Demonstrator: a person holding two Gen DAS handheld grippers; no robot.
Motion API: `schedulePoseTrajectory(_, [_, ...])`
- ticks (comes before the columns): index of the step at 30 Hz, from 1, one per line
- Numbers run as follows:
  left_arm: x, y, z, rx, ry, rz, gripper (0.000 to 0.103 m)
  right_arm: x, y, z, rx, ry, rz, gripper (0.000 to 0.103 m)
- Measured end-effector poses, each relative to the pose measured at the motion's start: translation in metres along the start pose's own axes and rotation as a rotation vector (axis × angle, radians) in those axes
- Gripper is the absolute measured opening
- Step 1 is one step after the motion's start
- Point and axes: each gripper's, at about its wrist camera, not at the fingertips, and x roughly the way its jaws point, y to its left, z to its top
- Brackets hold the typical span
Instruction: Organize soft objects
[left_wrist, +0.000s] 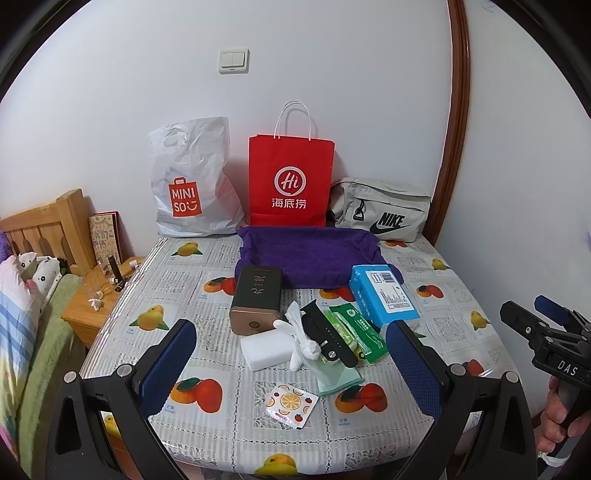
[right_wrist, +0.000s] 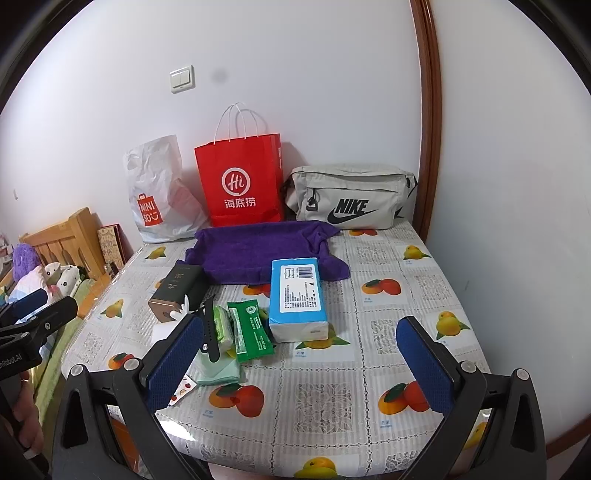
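A purple towel (left_wrist: 306, 254) (right_wrist: 258, 251) lies spread at the back of the table. In front of it sit a blue tissue pack (left_wrist: 382, 293) (right_wrist: 297, 295), a green wipes packet (left_wrist: 360, 332) (right_wrist: 249, 328), a white sponge block (left_wrist: 266, 347), a white cloth (left_wrist: 301, 332), a pale green cloth (left_wrist: 338, 378) (right_wrist: 218, 369), a black strap (left_wrist: 325, 338) (right_wrist: 210, 332) and a dark tin box (left_wrist: 256, 299) (right_wrist: 177, 291). My left gripper (left_wrist: 291, 365) and right gripper (right_wrist: 299, 362) hover open above the table's near side, nothing between their fingers.
A white Miniso bag (left_wrist: 192, 177), a red paper bag (left_wrist: 290, 181) (right_wrist: 240, 181) and a grey Nike bag (left_wrist: 380, 210) (right_wrist: 347, 197) stand against the wall. A small fruit-print sachet (left_wrist: 291, 404) lies near the front. A bed and wooden nightstand (left_wrist: 99, 299) are at left.
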Motion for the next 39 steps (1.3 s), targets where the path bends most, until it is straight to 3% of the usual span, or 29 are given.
schedulePoseTrajectory(39, [-0.0087,-0.0054,0.0052,0.006,-0.01,-0.008,0.103,-0.0068,0.0053,-0.0019,-0.004,-0.013,0.021,0.103])
